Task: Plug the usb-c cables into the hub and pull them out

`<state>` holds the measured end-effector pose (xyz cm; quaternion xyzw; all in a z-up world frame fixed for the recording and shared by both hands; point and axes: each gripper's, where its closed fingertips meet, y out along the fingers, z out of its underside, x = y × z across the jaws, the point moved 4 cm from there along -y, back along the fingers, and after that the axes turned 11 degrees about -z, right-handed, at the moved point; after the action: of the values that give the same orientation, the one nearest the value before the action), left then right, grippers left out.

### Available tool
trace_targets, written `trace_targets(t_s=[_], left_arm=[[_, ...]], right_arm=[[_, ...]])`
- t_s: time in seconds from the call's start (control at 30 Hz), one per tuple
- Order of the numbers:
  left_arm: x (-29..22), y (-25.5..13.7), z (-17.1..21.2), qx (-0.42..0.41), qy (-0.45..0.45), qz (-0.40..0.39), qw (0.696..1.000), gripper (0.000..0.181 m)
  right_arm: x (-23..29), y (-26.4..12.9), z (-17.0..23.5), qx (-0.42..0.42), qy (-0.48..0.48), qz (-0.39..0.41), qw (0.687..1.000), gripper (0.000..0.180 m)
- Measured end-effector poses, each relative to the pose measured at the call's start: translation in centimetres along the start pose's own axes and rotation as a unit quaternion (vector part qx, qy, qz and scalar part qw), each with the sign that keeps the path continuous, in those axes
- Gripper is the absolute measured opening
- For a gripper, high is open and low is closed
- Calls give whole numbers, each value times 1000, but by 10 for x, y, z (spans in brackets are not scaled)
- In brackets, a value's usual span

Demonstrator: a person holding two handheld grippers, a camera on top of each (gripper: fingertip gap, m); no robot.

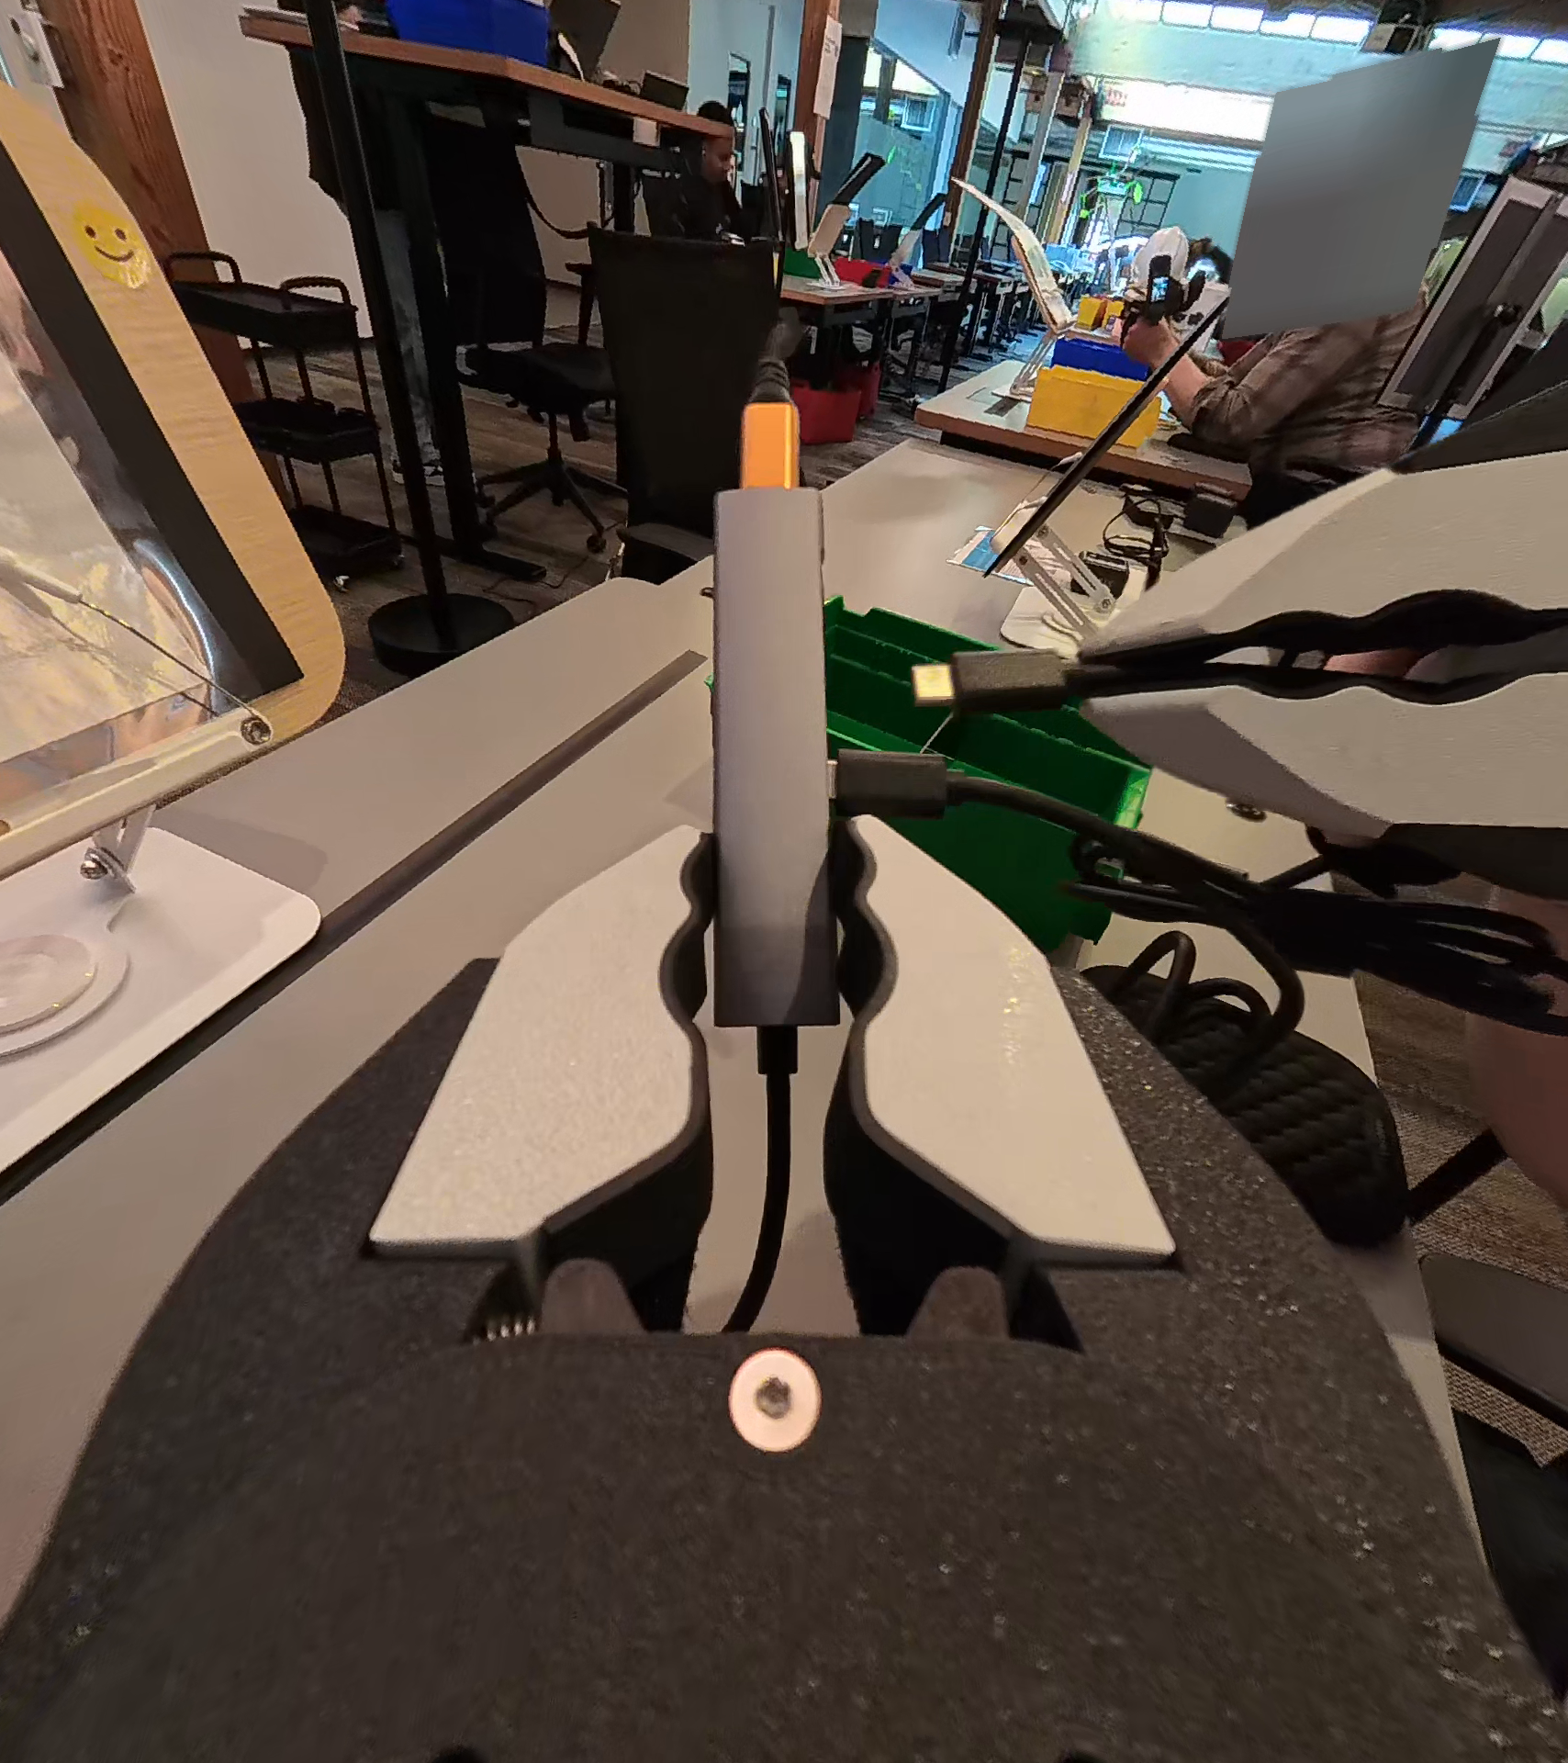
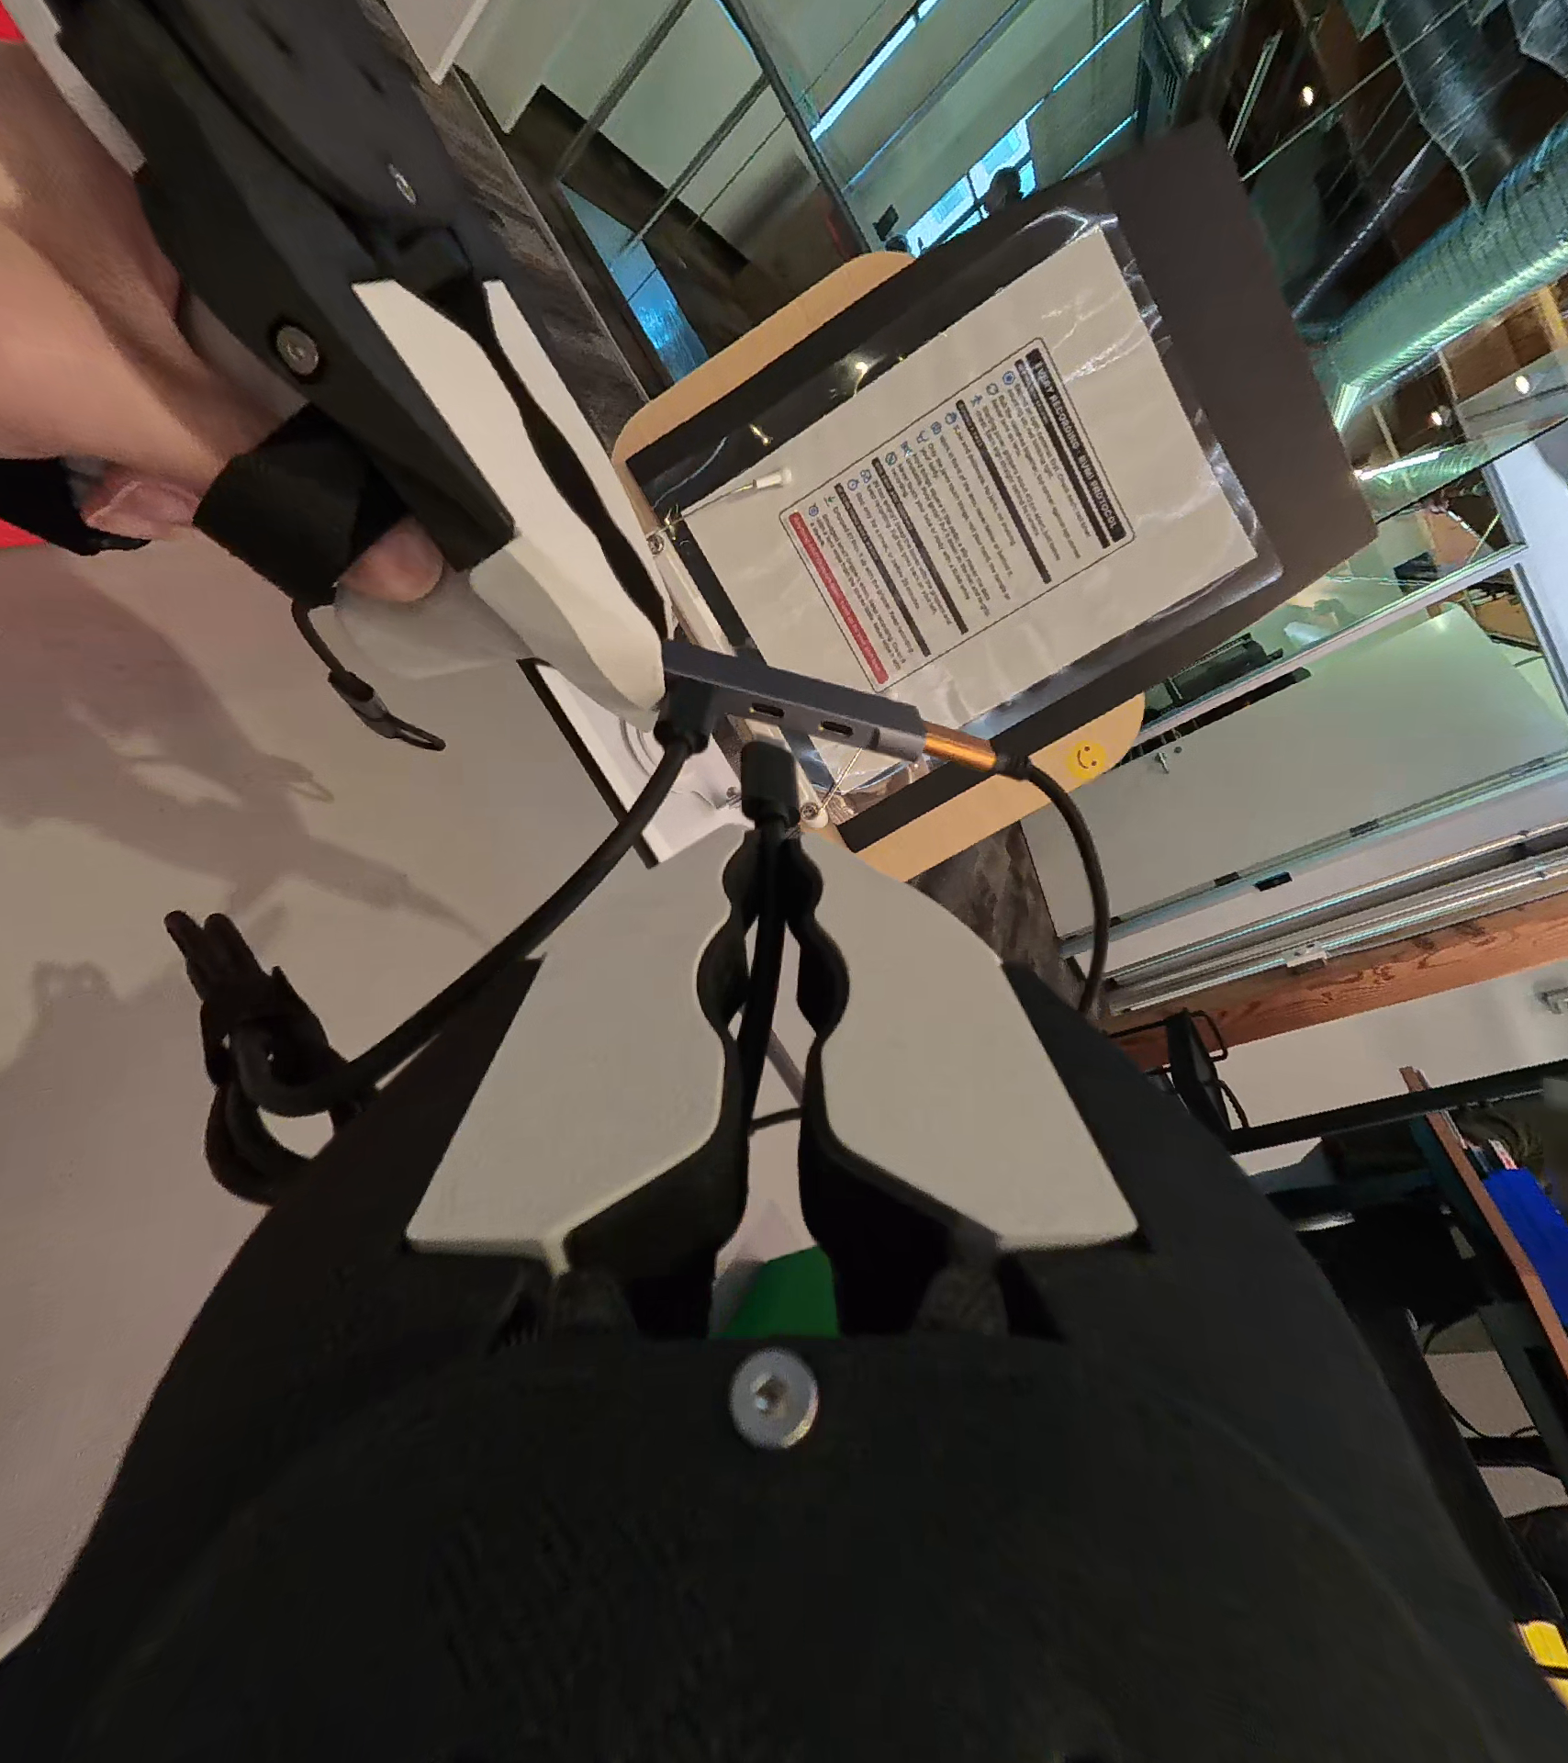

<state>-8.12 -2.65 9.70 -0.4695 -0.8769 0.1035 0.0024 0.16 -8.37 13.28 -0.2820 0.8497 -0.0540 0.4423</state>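
My left gripper (image 1: 773, 840) is shut on a grey hub (image 1: 771, 725) and holds it upright above the table. An orange plug (image 1: 769, 444) sits in the hub's far end. One black USB-C plug (image 1: 890, 782) is seated in the hub's right side. My right gripper (image 1: 1085, 673) is shut on the cable of a second black USB-C plug (image 1: 1000, 682), whose metal tip is just clear of the hub. In the right wrist view my right gripper (image 2: 771, 840) holds that plug (image 2: 771, 777) just below the hub (image 2: 790, 701), near two open ports. The left gripper (image 2: 637, 677) grips the hub's end.
A green bin (image 1: 980, 754) stands behind the hub. A document stand (image 1: 93, 572) on a white base (image 1: 141, 954) is at the left. Coiled black cables (image 1: 1333, 935) hang at the right over the grey table (image 1: 475, 763). A person sits at a far desk.
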Motion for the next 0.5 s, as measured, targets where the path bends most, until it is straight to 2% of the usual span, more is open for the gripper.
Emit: trace_targets(t_s=[0.5], left_arm=[[-6,-3,-3,0,9,7,1000,22]], right_arm=[[-2,10,-4,9,-15,4,1000,6]])
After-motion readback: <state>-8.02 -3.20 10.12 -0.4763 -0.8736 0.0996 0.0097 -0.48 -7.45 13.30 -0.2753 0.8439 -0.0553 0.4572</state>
